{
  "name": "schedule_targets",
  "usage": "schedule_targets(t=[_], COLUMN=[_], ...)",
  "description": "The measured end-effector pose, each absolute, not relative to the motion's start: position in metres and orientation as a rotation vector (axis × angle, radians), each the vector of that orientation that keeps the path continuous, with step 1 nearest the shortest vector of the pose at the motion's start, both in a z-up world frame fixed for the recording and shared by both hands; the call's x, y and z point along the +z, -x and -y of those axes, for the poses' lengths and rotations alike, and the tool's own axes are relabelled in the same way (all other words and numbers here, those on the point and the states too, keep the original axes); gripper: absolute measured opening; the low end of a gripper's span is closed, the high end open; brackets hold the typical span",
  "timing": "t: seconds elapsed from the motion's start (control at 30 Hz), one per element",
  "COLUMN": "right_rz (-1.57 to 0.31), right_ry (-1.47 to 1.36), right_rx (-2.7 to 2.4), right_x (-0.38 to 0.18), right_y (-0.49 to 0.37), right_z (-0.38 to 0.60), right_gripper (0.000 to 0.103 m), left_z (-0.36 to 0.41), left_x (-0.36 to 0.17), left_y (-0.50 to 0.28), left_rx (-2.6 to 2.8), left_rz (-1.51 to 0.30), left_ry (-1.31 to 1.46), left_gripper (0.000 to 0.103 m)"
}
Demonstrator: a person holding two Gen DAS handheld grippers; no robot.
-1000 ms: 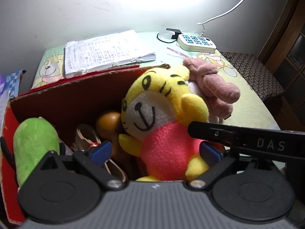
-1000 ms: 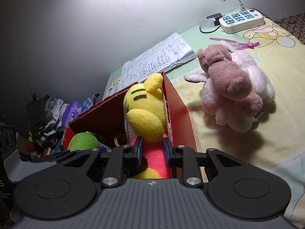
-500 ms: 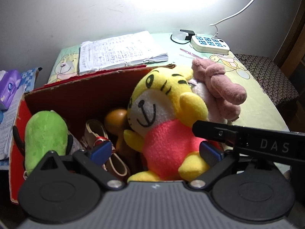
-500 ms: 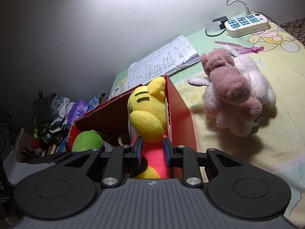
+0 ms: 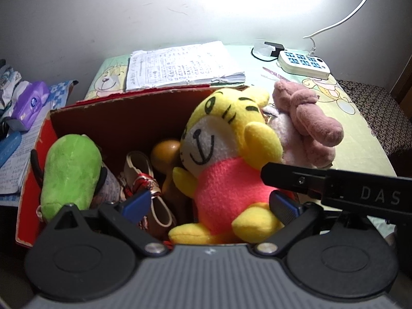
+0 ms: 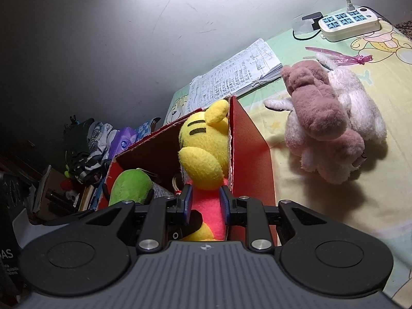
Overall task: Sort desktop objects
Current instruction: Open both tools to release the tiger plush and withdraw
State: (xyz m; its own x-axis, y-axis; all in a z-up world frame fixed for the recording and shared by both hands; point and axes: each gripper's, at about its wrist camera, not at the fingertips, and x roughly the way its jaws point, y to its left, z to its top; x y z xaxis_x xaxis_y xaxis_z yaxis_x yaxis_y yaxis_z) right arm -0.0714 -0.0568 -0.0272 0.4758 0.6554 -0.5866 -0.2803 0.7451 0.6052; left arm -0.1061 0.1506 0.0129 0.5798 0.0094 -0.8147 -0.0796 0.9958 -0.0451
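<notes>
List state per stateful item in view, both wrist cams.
left gripper: open, jaws wide
right gripper: shut on yellow tiger plush
red cardboard box: open-topped, holds tiger plush and green plush
pink-brown plush: lying on table, outside box
power strip: one cord plugged in

Three plush toys: yellow tiger (image 5: 226, 152), green plush (image 5: 70, 172), pink plush (image 6: 332, 118); one box (image 5: 123, 118).

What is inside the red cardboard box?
The red cardboard box holds a yellow tiger plush, green plush, small shoe and wooden piece. The bottom is covered.
</notes>
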Motion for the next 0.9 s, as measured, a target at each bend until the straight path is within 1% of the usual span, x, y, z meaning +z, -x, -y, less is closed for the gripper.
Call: schedule_targets(t=[0.43, 0.6, 0.67, 0.8, 0.9], right_rz=[-0.940, -0.930, -0.911, -0.899, -0.891], right_ry=[-0.428, -0.461, -0.481, -0.493, -0.495], right_rx=[0.734, 0.793, 0.809, 0.802, 0.806], right_x=[-0.029, -0.030, -0.030, -0.033, -0.034], right_y=[0.056, 0.053, 0.051, 0.048, 0.049], right_z=[0.063, 0.076, 0.085, 0.101, 0.114], right_gripper=[0.026, 0.027, 0.032, 0.032, 0.032], left_z=[-0.144, -0.147, -0.148, -0.142, -0.127], left_x=[0.002, 0.011, 0.014, 0.022, 0.032], left_y=[0.105, 0.114, 0.116, 0.119, 0.123], left_rx=[0.125, 0.137, 0.150, 0.137, 0.107], left_rz=[-0.969, -0.921, -0.907, -0.885, -0.847], left_ry=[0.195, 0.232, 0.231, 0.227, 0.170], left_gripper=[0.098, 0.097, 0.097, 0.096, 0.096])
